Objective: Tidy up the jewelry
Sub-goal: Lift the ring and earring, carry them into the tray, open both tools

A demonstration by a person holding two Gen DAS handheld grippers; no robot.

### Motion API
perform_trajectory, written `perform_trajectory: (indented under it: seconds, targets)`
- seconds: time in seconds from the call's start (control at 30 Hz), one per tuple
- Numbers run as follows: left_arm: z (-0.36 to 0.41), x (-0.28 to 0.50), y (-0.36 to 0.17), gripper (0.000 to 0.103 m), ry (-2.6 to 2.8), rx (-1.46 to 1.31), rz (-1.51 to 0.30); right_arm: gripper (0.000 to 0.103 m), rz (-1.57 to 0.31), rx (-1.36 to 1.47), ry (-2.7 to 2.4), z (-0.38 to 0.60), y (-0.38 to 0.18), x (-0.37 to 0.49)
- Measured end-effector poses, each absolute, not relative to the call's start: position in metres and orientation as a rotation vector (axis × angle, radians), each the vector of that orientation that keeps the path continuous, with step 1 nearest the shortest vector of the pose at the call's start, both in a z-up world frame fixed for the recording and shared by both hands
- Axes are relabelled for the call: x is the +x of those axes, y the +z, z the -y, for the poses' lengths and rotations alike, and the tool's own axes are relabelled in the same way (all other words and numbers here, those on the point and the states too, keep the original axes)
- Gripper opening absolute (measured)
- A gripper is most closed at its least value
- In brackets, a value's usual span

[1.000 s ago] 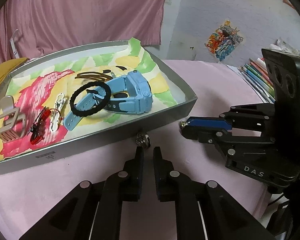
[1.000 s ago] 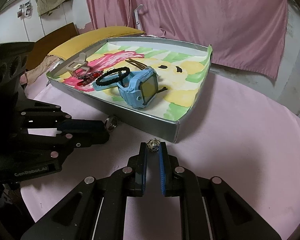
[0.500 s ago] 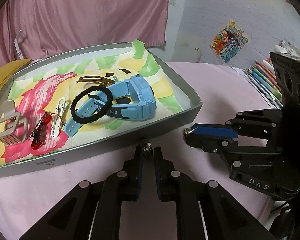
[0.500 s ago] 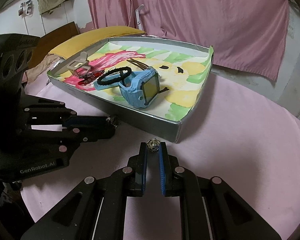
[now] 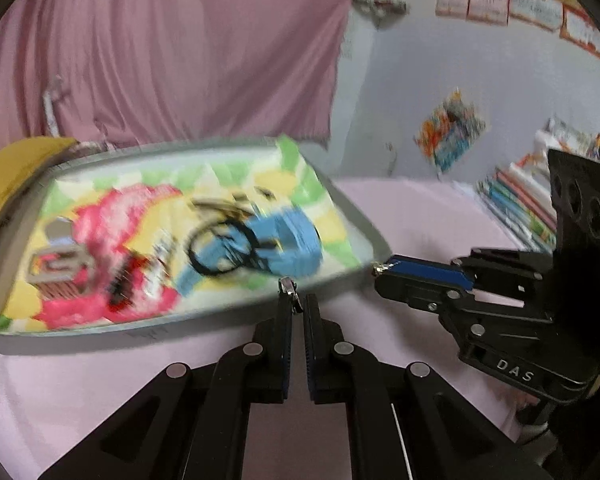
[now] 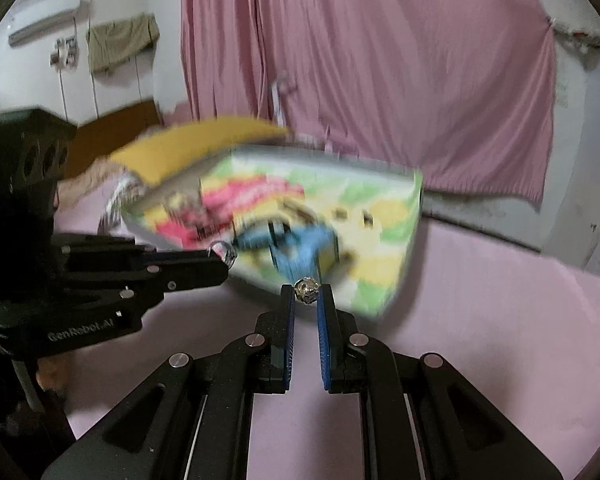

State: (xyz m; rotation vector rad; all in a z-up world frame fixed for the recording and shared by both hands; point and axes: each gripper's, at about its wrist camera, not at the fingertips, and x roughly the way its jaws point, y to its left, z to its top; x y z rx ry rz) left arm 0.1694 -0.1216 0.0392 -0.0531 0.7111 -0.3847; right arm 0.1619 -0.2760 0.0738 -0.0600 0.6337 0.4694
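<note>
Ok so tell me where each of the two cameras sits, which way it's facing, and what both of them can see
Left wrist: on the left gripper, facing forward and down along its fingers at the tray; a ring sits pinched at its tips, the right gripper at right.
Right wrist: on the right gripper, facing the tray; a small metal ring is pinched, the left gripper at left.
Shared: tray, blue watch, pink curtain, pink tabletop, both grippers.
</note>
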Motion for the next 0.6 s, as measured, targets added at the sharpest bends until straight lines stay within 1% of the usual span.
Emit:
perform_trajectory:
  seconds: [0.13, 0.33, 0.47, 0.6]
  targets:
    - [0.103, 0.164, 0.055, 0.006, -0.331, -0.088, -0.596, 0.010, -0.486, -0.046, 0.429, 0.265, 0.097, 0.156]
    - [0.082, 0.160, 0.076, 0.006, -0.224, -0.086, -0.429, 0.010, -0.365, -0.005, 0.393, 0.252, 0.116, 0.156]
    - [0.072, 0.164, 0.082, 0.006, -0.175, -0.056, -0.367, 0.010, -0.342, 0.006, 0.375, 0.243, 0.121, 0.166]
    - [0.067, 0.172, 0.080, 0.006, -0.145, -0.017, -0.344, 0.010, -0.343, 0.019, 0.354, 0.233, 0.120, 0.183]
